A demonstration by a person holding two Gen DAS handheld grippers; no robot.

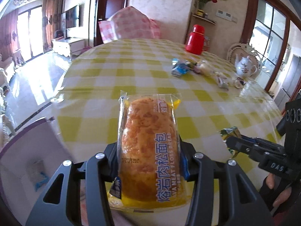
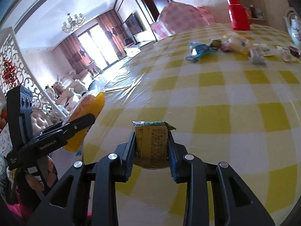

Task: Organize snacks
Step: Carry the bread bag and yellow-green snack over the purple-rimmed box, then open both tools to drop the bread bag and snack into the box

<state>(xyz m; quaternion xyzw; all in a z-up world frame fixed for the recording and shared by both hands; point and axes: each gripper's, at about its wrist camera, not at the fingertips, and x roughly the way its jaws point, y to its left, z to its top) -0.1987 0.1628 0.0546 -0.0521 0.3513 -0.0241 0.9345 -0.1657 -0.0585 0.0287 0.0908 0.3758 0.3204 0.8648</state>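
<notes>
My left gripper (image 1: 148, 150) is shut on a meat floss bread (image 1: 148, 146) in a clear and yellow wrapper, held upright above the near edge of the table. That bread (image 2: 88, 105) and the left gripper (image 2: 82, 122) also show at the left of the right wrist view. My right gripper (image 2: 152, 143) is shut on a small green and yellow snack packet (image 2: 152, 141), held over the tablecloth. The right gripper (image 1: 231, 143) appears at the right of the left wrist view, with the green packet (image 1: 229, 131) sticking out of it. A hand (image 1: 276, 194) holds its grip.
A yellow and white checked cloth covers the table (image 1: 150, 71). Several loose snacks (image 1: 199, 69) (image 2: 225, 47) lie at the far right. Behind them stand a red thermos (image 1: 195, 39) (image 2: 238, 13) and a white teapot (image 1: 245, 66) (image 2: 295, 30). A pink-covered chair (image 1: 131, 24) stands beyond the table.
</notes>
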